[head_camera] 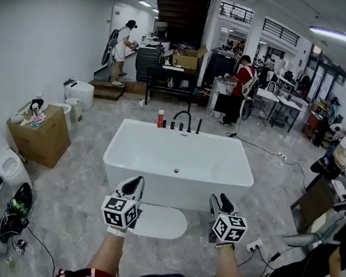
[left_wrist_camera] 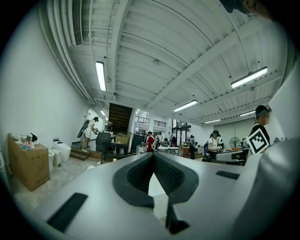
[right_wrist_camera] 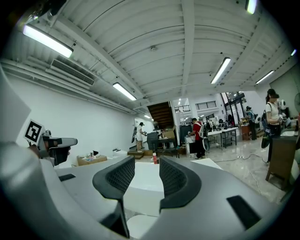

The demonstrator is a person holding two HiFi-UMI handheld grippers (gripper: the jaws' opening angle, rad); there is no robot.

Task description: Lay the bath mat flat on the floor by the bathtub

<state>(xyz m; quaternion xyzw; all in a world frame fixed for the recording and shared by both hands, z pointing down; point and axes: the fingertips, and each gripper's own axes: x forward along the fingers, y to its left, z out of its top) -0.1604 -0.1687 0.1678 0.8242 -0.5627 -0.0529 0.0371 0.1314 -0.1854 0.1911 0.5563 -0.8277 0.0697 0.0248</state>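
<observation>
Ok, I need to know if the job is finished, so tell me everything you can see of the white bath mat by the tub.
The white bath mat is a plain, smooth-looking pad with a rounded right end, lying flat on the grey marble-look floor close before the white rectangular bathtub, long side parallel to its front wall. No folds show. Nothing lies on it; its left end is hidden behind the left gripper.

The bath mat (head_camera: pixel 160 222) has 1 end hidden behind the left gripper (head_camera: pixel 135 185). The picture's left edge cuts the toilet (head_camera: pixel 0 159). The red bottle (head_camera: pixel 160 118) is too small to read.
</observation>
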